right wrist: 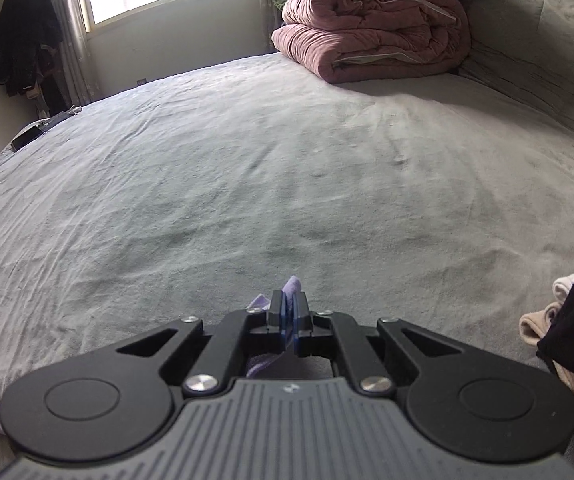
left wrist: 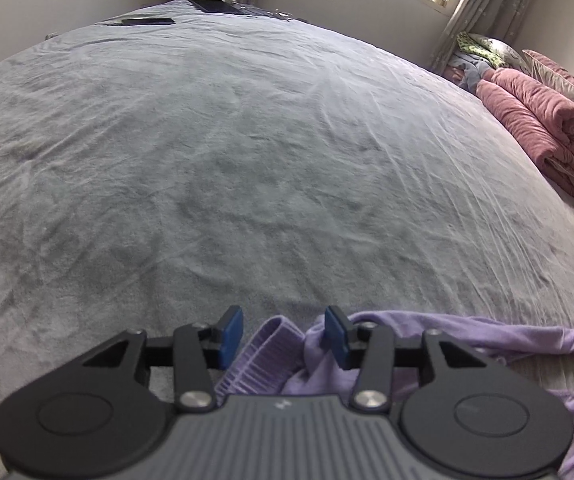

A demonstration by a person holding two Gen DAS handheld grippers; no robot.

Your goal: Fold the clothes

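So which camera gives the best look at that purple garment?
The left wrist view: the purple garment trails across the bed. The right wrist view shows only a scrap pinched in the right gripper.

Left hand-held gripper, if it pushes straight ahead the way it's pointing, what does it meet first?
The left hand-held gripper is open, with the lavender garment's ribbed band already between its fingers. Beyond that lies only grey bedsheet; depth is uncertain.

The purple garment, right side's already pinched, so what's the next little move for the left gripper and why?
Probably shut the left gripper on the ribbed edge of the purple garment. Its blue pads stand apart with that edge lying between them, while the right gripper is already shut on a bit of the same cloth. Once both ends are held, the garment could be lifted and spread over the grey bedsheet.
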